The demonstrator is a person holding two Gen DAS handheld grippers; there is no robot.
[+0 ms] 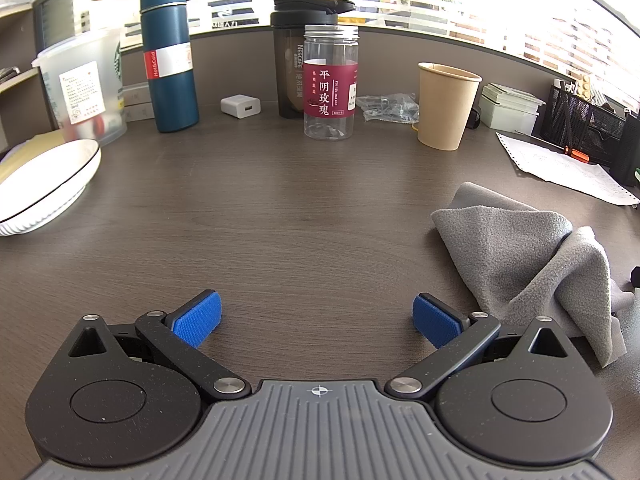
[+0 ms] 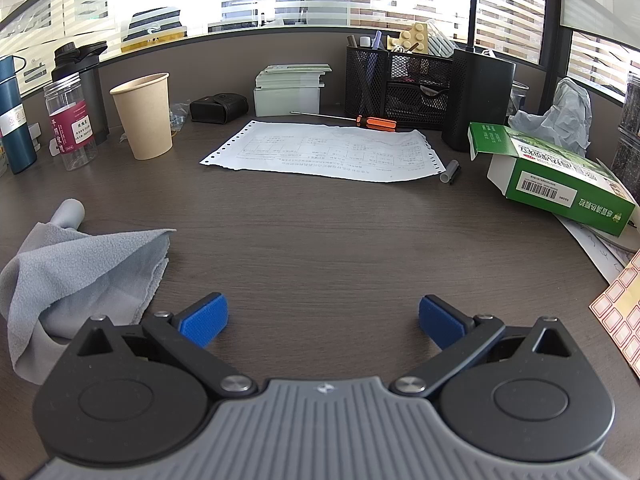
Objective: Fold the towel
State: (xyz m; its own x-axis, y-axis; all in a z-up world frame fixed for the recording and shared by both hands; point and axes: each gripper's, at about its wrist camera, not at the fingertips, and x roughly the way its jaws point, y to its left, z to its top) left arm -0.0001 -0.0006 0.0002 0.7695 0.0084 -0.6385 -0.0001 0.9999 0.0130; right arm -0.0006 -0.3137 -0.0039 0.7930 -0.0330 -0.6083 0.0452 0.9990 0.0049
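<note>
A grey fleece towel [image 1: 532,264] lies crumpled on the dark wood desk, to the right of my left gripper [image 1: 316,316]. In the right wrist view the same towel [image 2: 76,276] lies bunched to the left of my right gripper [image 2: 322,318]. Both grippers are open wide and empty, with blue pads [image 1: 198,320] [image 2: 442,322] low over bare desk. The towel lies between the two grippers and neither touches it. Part of the towel is hidden behind the gripper bodies.
At the back stand a blue flask [image 1: 168,56], a clear jar with a red label [image 1: 330,82], a paper cup [image 1: 446,106] and a white plate [image 1: 44,184] at left. A printed sheet [image 2: 324,152], screwdriver [image 2: 360,121], mesh organiser [image 2: 396,80] and green box [image 2: 556,176] are at right.
</note>
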